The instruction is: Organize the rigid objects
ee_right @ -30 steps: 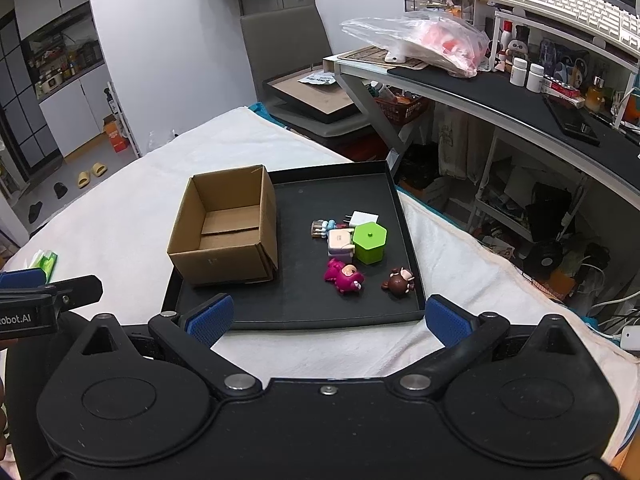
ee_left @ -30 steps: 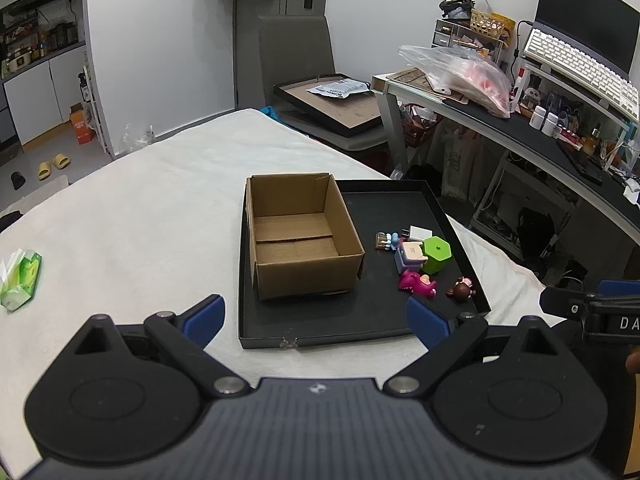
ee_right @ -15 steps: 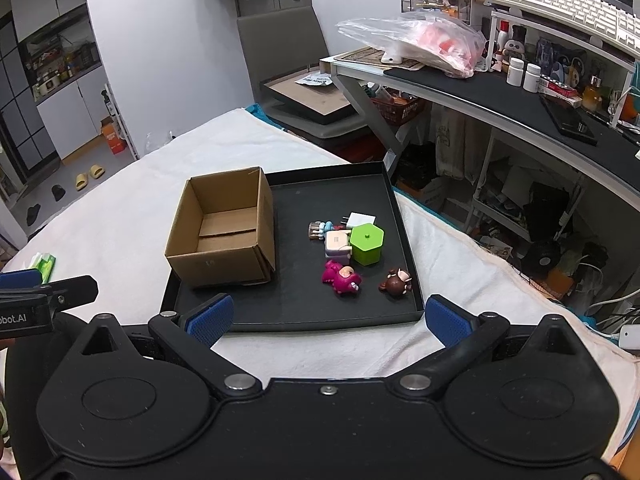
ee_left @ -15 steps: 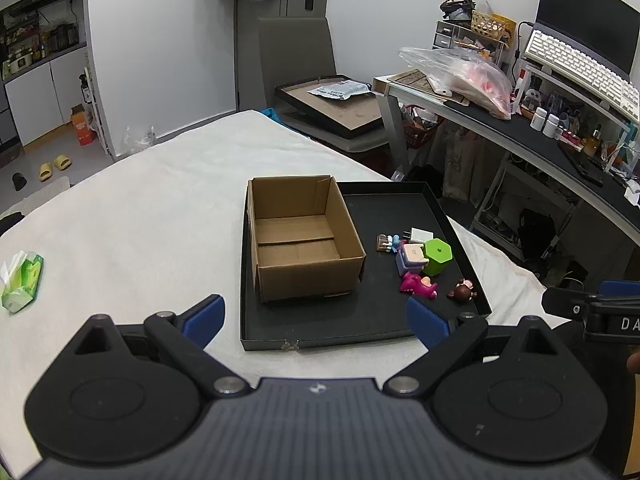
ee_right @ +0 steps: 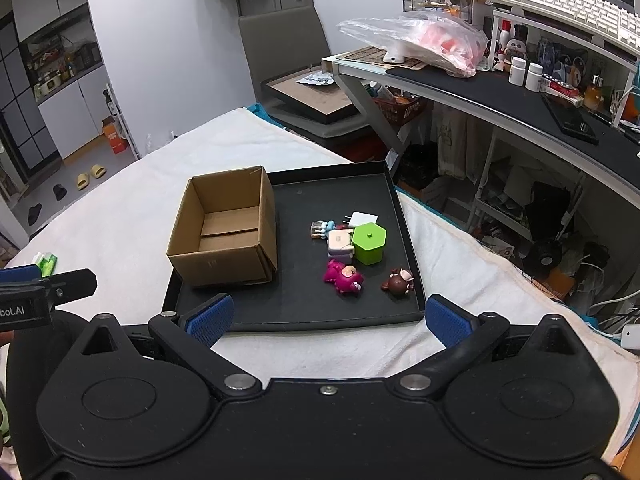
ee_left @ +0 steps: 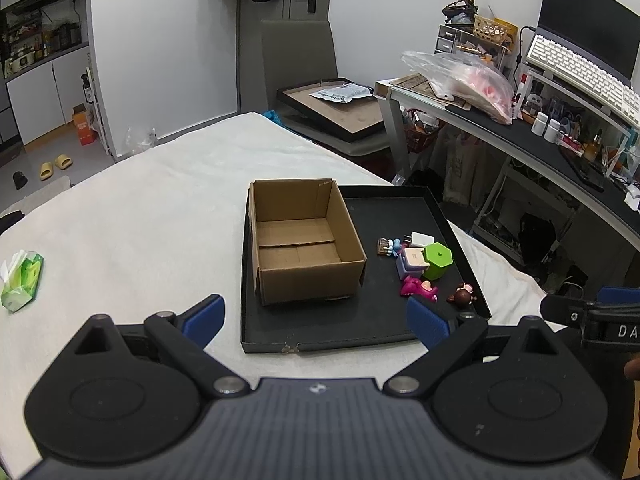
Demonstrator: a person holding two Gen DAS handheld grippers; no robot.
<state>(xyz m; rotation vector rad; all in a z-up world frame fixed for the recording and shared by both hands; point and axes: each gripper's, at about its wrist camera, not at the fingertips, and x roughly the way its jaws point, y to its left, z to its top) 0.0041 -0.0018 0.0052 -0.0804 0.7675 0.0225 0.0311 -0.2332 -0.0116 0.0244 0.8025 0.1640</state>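
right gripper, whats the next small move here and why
Probably ease the right gripper forward and down toward the pink toy. Both grippers are open and hold nothing, the box is empty, and the toys all lie loose on the tray to the box's right, the pink one among the nearest.

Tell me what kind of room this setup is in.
Most likely a lived-in home room used as bedroom and workspace: a cluttered desk with a keyboard, a white cloth-covered surface that may be a bed, and slippers on the floor.
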